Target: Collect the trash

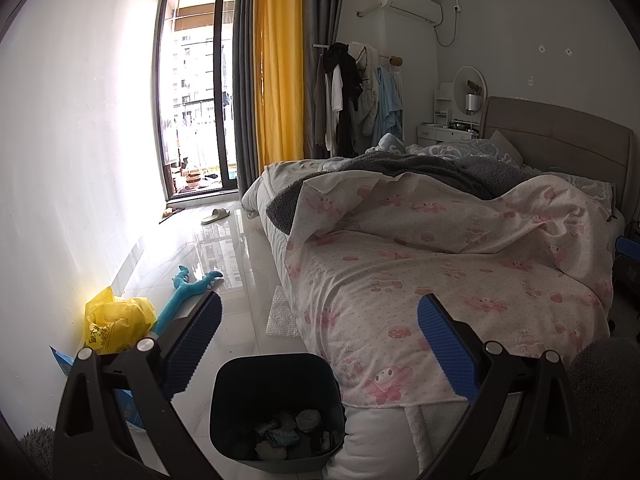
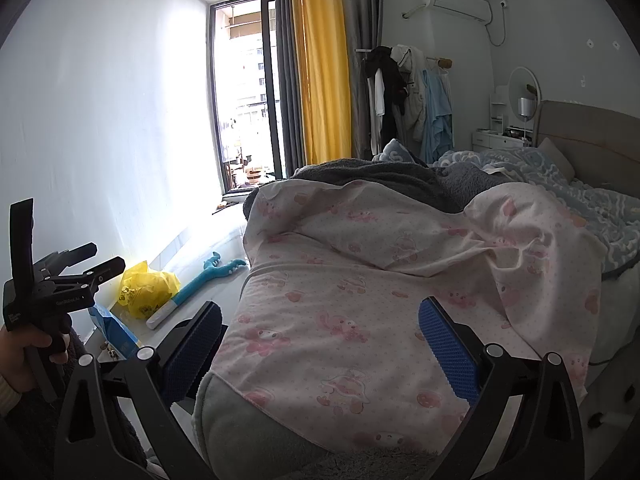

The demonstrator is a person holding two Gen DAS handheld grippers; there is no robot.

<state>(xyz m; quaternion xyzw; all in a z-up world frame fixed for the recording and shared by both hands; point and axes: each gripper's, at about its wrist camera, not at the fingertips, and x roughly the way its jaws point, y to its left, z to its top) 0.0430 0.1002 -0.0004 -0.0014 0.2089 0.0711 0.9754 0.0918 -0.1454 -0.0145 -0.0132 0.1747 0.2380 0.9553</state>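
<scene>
A dark trash bin (image 1: 276, 408) stands on the floor at the bed's foot, with crumpled paper scraps (image 1: 288, 428) inside. My left gripper (image 1: 320, 344) is open and empty, above and just behind the bin. A crumpled yellow plastic bag (image 1: 114, 322) lies by the left wall; it also shows in the right wrist view (image 2: 146, 288). A blue package (image 2: 114, 330) lies near it. A bubble wrap sheet (image 1: 282, 314) lies on the floor beside the bed. My right gripper (image 2: 320, 340) is open and empty over the bed's foot. The left gripper also shows in the right wrist view (image 2: 94, 262).
A bed with a pink patterned quilt (image 1: 460, 276) fills the right side. A teal plush toy (image 1: 188, 292) and a slipper (image 1: 216, 215) lie on the glossy tile floor. A white tube (image 2: 166, 314) lies by the wall. A balcony door (image 1: 196, 92), curtains and a clothes rack stand behind.
</scene>
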